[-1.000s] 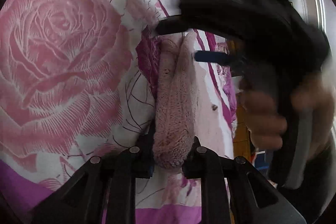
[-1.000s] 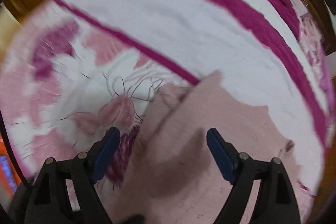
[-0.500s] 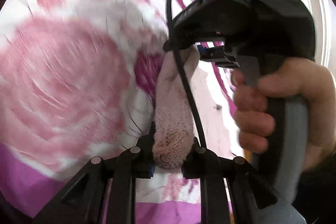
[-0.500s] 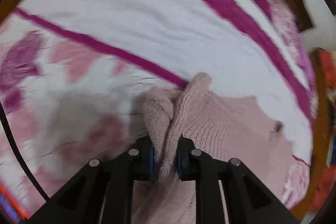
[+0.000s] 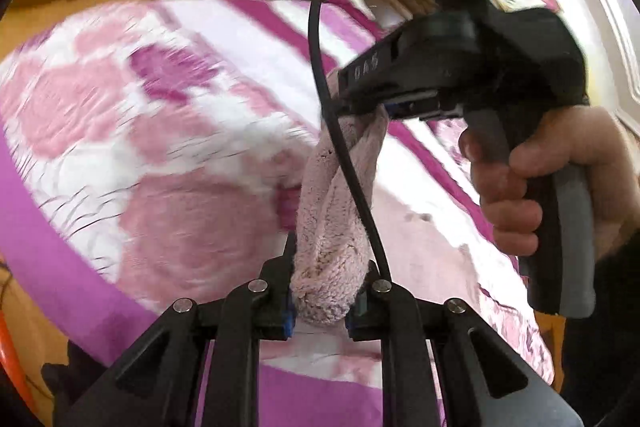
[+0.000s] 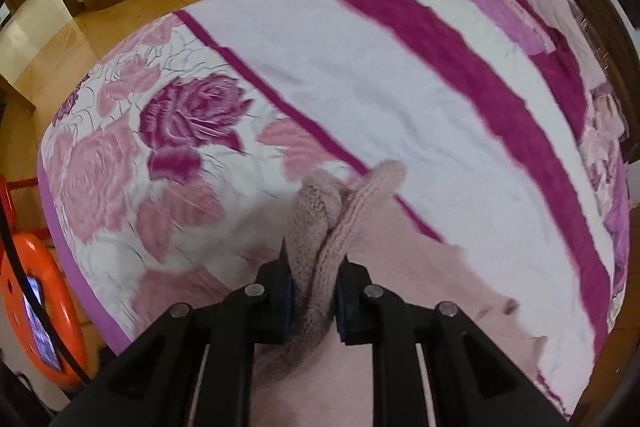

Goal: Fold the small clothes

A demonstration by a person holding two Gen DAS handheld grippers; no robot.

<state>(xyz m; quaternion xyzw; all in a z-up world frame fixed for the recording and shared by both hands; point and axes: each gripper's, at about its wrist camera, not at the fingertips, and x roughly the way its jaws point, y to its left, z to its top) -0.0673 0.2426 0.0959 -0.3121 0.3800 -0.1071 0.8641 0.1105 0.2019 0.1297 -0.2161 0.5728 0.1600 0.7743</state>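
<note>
We hold the fuzzy pale-pink knitted garment [image 5: 332, 227] off the rose-printed pink-and-purple bedspread [image 6: 400, 79] — the left tongs [image 5: 320, 311] clamped on one bunched edge, the right tongs [image 6: 314, 297] now clamped on another. A second ago the right tongs stood apart above the cloth; they have since closed, and the bed has dropped away below. With both edges gripped — we judge — the garment can be spread for folding.

One pink knitted garment [image 6: 400, 267], one floral bedspread [image 6: 400, 87], two grippers: left gripper [image 5: 320, 311], right gripper [image 6: 314, 301]; one black cable [image 5: 340, 147], one orange object [image 6: 48, 307] on the floor
</note>
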